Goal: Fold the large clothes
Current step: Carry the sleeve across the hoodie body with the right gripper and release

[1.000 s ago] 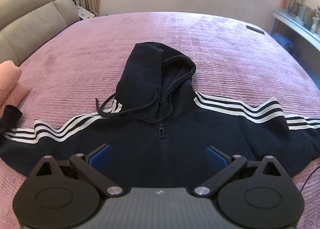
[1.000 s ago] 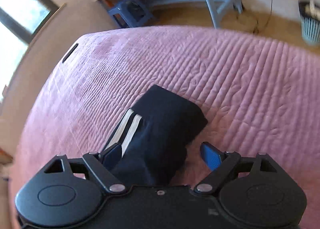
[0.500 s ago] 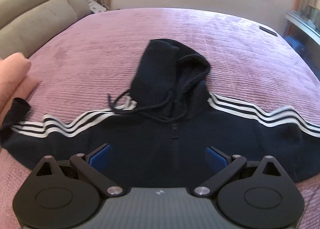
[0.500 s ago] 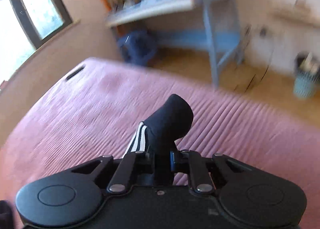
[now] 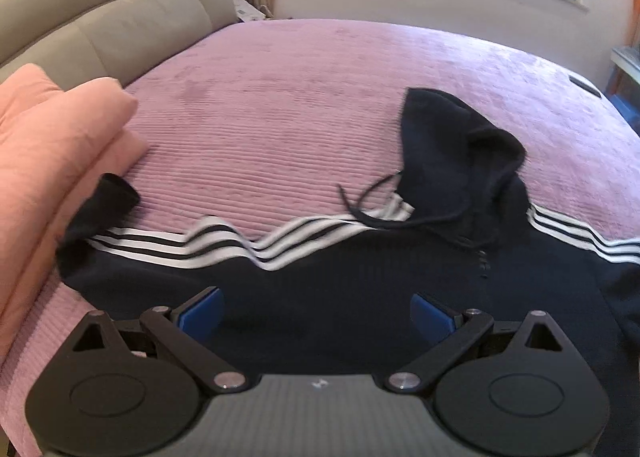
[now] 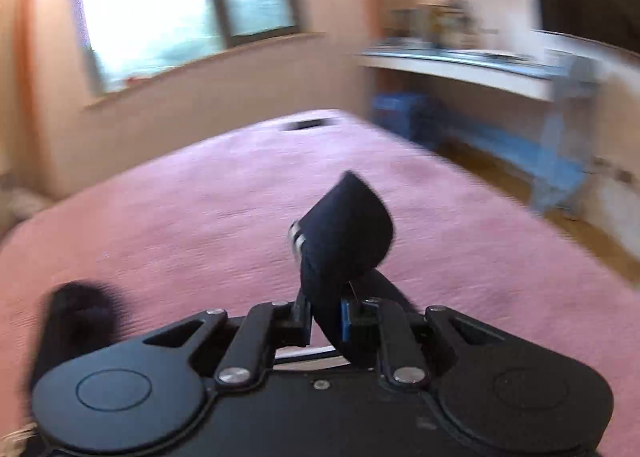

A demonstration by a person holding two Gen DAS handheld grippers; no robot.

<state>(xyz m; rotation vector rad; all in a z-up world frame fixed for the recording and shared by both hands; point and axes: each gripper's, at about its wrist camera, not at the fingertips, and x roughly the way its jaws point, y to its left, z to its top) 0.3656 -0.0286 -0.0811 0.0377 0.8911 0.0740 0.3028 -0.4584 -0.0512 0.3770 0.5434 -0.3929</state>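
A dark navy hoodie (image 5: 360, 289) with white sleeve stripes lies front up on the pink bedspread (image 5: 320, 97), its hood (image 5: 452, 153) pointing toward the window. My left gripper (image 5: 318, 311) hovers open over the hoodie's body, blue pads wide apart, nothing between them. The left sleeve's cuff (image 5: 106, 203) rests against a pink folded quilt. In the blurred right wrist view my right gripper (image 6: 326, 323) is shut on the other sleeve's cuff (image 6: 346, 233), which stands up above the bed. A dark blurred shape (image 6: 80, 317) at lower left is probably the hood.
The pink folded quilt (image 5: 44, 161) lies at the bed's left side by a grey padded headboard (image 5: 100, 17). A small dark flat object (image 6: 306, 124) sits near the far bed corner. A white desk (image 6: 472, 65) and blue stool (image 6: 404, 117) stand beyond the bed's right edge.
My right gripper closed on the sleeve cuff, lifted it off the bed and swung round toward the window. My left gripper slid left along the hoodie toward the left sleeve, still open.
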